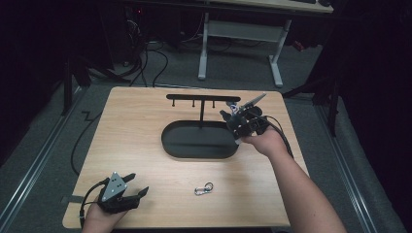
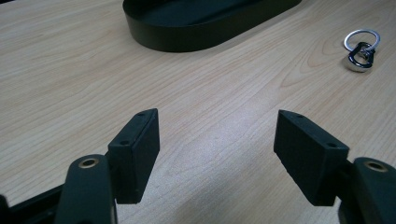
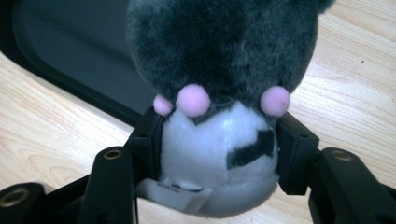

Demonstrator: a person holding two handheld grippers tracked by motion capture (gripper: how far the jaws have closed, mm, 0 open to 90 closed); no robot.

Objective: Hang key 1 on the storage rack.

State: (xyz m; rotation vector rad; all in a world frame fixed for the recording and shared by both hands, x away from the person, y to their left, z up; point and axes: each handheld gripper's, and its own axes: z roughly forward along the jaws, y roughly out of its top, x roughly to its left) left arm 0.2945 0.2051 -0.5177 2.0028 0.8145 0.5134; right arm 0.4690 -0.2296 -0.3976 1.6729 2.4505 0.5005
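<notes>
- Right gripper (image 3: pixel 219 154): its two black jaws stand on either side of a soft plush toy of dark grey and white fur (image 3: pixel 219 93); both pads lie against the white lower part, so the toy is clasped between them. No earlier picture allows more to be said of the jaw motion.
- Plush toy, detail: three small pink pompoms (image 3: pixel 193 100) sit in a row where the grey fur meets the white; a black patch marks the white fur, and a white fabric label (image 3: pixel 175 193) hangs from the underside.
- Position of the toy: in the right gripper view it hangs over the right-hand rim of the black oval tray (image 3: pixel 70 51), partly over the tray and partly over the light wooden tabletop (image 3: pixel 355 88).
- High view: the right gripper (image 1: pixel 233 119) is held at the tray's (image 1: pixel 199 141) right end, beside the black T-shaped stand (image 1: pixel 202 99) that rises from the tray and carries small pegs under its bar.
- Left gripper (image 2: pixel 217 149): jaws spread wide, nothing between them, resting low over the table (image 1: pixel 145 116) at its near left corner (image 1: pixel 127 191).
- A silver carabiner joined to a key ring (image 1: pixel 203 188) lies on the wood, in front of the tray and well apart from both grippers; it also shows in the left gripper view (image 2: pixel 361 49).
</notes>
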